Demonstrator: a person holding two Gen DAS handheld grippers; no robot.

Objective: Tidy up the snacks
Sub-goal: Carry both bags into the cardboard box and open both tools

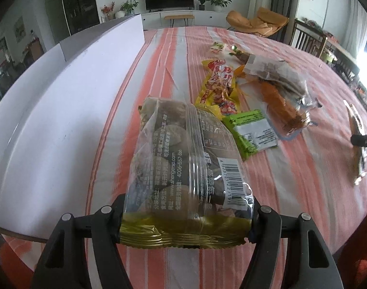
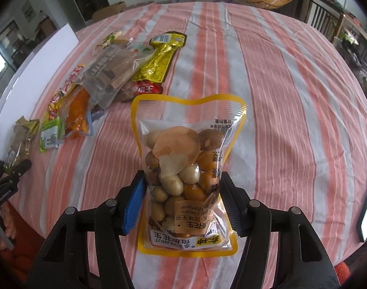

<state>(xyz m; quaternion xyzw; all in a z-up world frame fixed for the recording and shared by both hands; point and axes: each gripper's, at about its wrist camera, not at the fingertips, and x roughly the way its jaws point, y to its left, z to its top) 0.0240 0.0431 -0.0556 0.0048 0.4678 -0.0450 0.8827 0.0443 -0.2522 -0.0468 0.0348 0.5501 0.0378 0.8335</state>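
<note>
Left gripper (image 1: 185, 219) jaws grip the mushroom bag (image 1: 183, 168). Right gripper (image 2: 183, 202) jaws grip the peanut pouch (image 2: 188, 175). Remaining snacks (image 2: 106, 77) lie at 10 o'clock.

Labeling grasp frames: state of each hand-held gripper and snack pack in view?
Left hand-held gripper: shut on mushroom pack.
Mushroom pack: sealed, held.
Right hand-held gripper: shut on peanut pack.
Peanut pack: sealed, held.
Snack pile: loose on striped tablecloth, overlapping.
White box: left of the snack pile.
</note>
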